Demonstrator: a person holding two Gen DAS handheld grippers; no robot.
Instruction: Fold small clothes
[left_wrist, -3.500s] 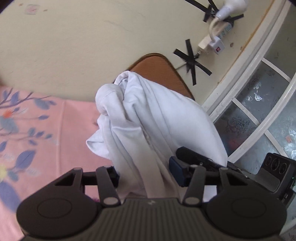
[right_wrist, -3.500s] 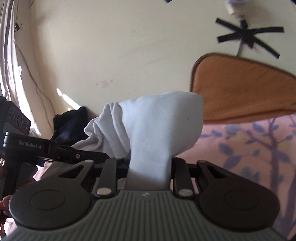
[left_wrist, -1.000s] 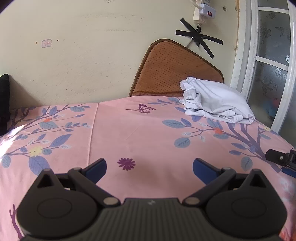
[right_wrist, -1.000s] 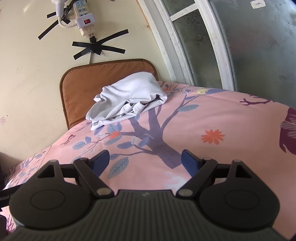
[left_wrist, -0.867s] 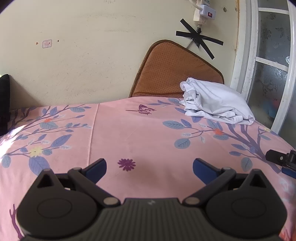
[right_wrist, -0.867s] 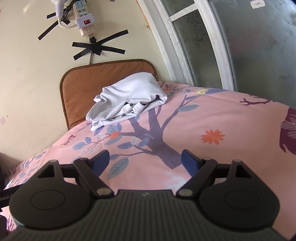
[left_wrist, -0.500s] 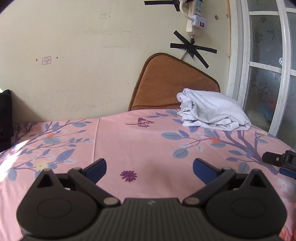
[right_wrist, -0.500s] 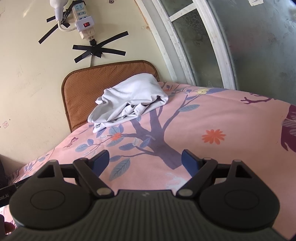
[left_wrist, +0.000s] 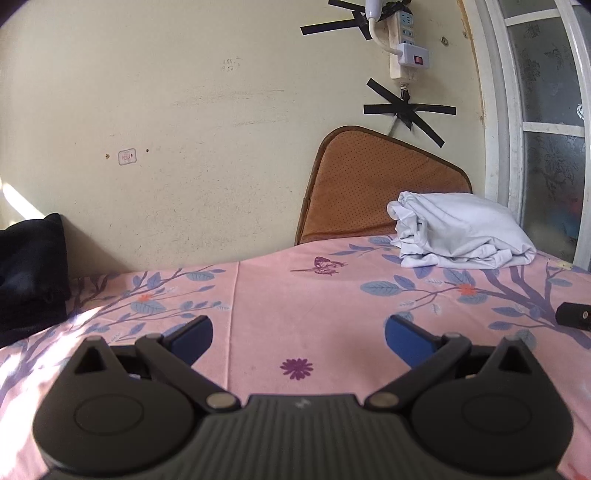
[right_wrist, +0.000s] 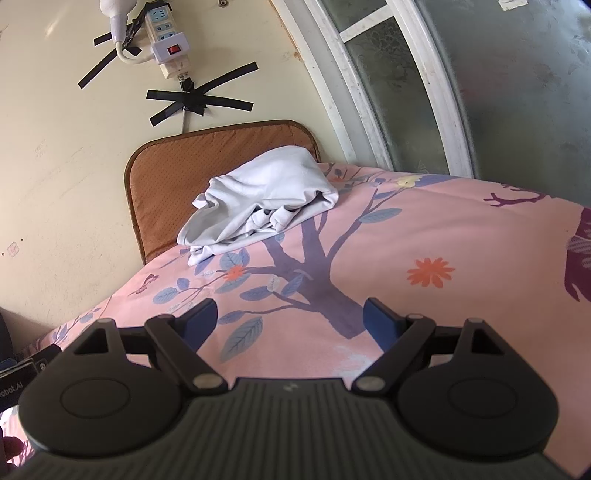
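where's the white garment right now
The white garment lies bundled at the far right of the pink sheet in the left wrist view, against the brown cushion by the window frame.

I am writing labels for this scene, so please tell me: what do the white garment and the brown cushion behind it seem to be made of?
The white garment looks like thin, soft knit fabric, probably cotton: matte, with limp folds and a stitched hem. The brown cushion seems to be a woven or mesh textile: a fine dotted texture, a dull surface and a darker piped edge. The exact fibres cannot be told.
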